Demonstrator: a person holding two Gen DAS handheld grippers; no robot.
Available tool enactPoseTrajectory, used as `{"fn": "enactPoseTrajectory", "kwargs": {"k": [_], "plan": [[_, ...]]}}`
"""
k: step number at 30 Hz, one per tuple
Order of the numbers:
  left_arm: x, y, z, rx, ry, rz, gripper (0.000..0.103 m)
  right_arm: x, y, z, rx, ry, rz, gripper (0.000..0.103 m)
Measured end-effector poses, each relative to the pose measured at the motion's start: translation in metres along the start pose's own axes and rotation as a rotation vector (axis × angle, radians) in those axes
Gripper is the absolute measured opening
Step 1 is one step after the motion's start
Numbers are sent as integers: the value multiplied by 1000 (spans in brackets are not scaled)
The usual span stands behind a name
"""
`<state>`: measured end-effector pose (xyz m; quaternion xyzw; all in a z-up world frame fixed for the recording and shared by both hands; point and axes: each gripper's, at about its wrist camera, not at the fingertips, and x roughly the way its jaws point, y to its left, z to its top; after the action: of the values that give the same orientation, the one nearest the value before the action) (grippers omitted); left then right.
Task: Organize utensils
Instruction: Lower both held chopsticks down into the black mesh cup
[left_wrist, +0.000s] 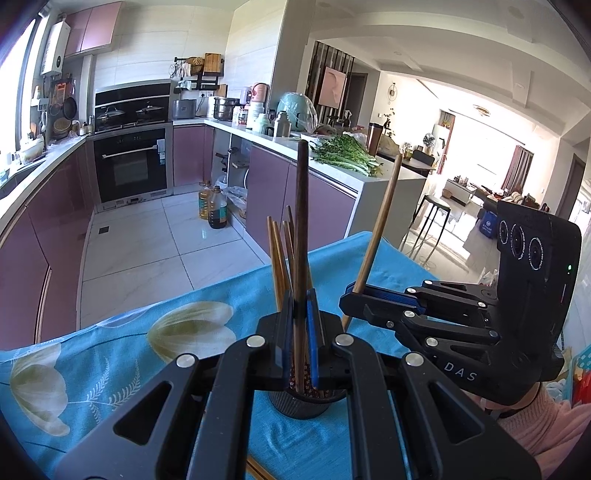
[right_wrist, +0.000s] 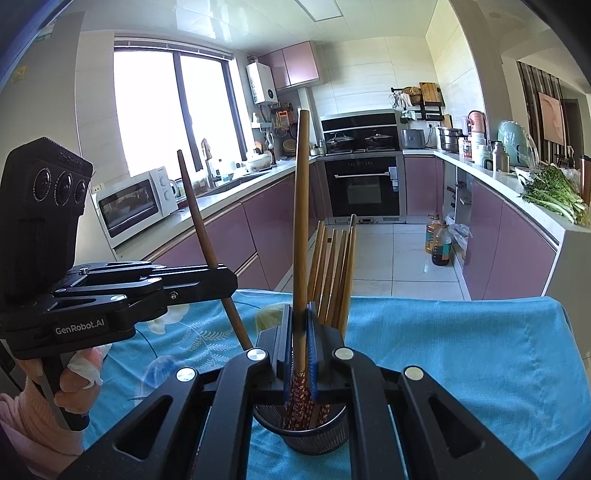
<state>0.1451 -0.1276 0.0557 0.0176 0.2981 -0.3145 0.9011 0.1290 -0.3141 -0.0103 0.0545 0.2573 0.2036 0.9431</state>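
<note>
Two hand-held grippers each held one chopstick upright above a dark mesh holder (right_wrist: 300, 432) standing on a tabletop covered in a blue floral cloth (right_wrist: 461, 354). The holder stood near the cloth's near edge, with several wooden chopsticks (right_wrist: 332, 273) already fanned inside it.

The right gripper (right_wrist: 300, 354) had its jaws closed on a light-brown chopstick (right_wrist: 302, 221). Its long axis ran almost vertical, and its patterned lower end appeared to dip into the holder's mouth.

The left gripper (left_wrist: 301, 332) had its jaws closed on a dark chopstick (left_wrist: 302, 221), also near vertical. From the right wrist view this one leaned, its lower tip over the cloth just beside the holder rather than clearly inside.

The right hand seemed nearer to releasing; the left likely needed to shift toward the holder first.
</note>
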Motion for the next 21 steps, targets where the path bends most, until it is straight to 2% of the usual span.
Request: {"fn": "enactPoseTrajectory", "kwargs": {"k": [21], "plan": [[23,1,-5,46,87,21,8,22,-8,-14,22,74,23,6]]}}
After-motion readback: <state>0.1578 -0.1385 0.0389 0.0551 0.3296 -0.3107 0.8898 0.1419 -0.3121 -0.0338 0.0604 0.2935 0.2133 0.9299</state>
